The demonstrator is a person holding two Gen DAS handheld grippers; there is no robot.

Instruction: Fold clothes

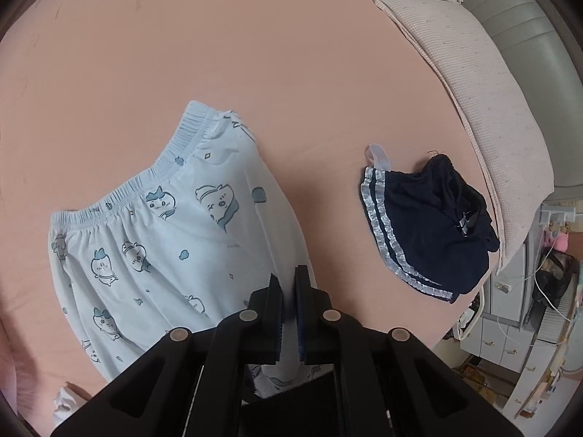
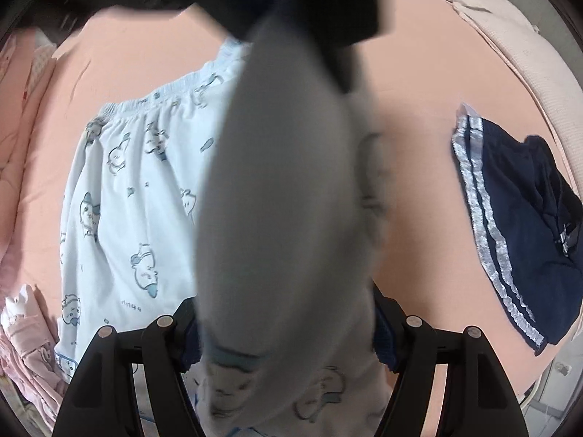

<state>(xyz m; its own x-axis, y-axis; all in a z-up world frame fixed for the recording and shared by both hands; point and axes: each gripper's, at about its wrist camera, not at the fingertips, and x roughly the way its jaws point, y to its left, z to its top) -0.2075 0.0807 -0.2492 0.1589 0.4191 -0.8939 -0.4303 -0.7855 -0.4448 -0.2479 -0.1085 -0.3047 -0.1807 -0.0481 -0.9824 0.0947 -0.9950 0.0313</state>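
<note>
My left gripper (image 1: 288, 284) is clenched on a fold of the pale blue cartoon-print pants (image 1: 153, 225), pinching the cloth between its pads. My right gripper (image 2: 284, 331) stands spread wide; a blurred hanging fold of those pants fills the gap, and I think the pads do not press it. The pants' elastic waistband (image 1: 145, 178) lies flat on the pink bed sheet (image 1: 255, 54). Dark navy shorts (image 1: 426, 225) sit apart, near the sheet's right edge, below the pillow (image 1: 473, 65)
</note>
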